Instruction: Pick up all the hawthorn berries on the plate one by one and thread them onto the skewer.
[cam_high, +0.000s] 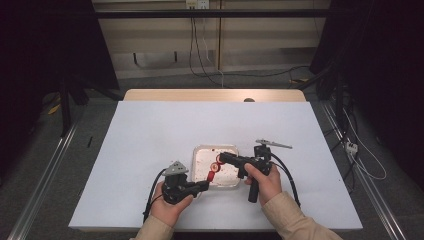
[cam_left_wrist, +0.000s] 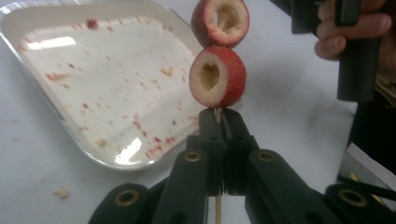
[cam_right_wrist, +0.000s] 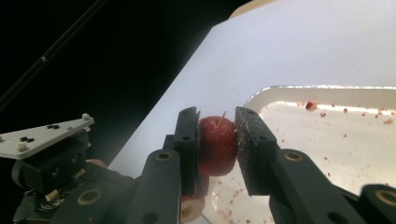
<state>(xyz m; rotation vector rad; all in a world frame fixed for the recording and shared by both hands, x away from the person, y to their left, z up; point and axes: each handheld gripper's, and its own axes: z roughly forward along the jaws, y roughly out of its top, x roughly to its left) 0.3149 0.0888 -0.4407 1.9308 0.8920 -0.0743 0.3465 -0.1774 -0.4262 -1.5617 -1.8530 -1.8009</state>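
Two hollowed red fruits sit on a thin wooden skewer (cam_left_wrist: 217, 113) above a white tray (cam_high: 200, 151). My left gripper (cam_left_wrist: 218, 116) is shut on the skewer just below the lower fruit (cam_left_wrist: 217, 77). The upper fruit (cam_left_wrist: 220, 21) lies farther along the stick. My right gripper (cam_right_wrist: 217, 122) is shut on that upper fruit (cam_right_wrist: 216, 147), and the skewer's tip (cam_right_wrist: 222, 116) pokes out of its top. In the high view the left gripper (cam_high: 205, 185) and right gripper (cam_high: 220, 159) meet over the tray's front half, with the fruits (cam_high: 213, 172) between them.
The tray (cam_left_wrist: 93, 84) is smeared with red crumbs and juice and rests on a white table cover (cam_high: 150, 140). A wooden table edge (cam_high: 215, 95) runs along the back. The person's right hand (cam_left_wrist: 348, 32) grips its handle to the right of the fruits.
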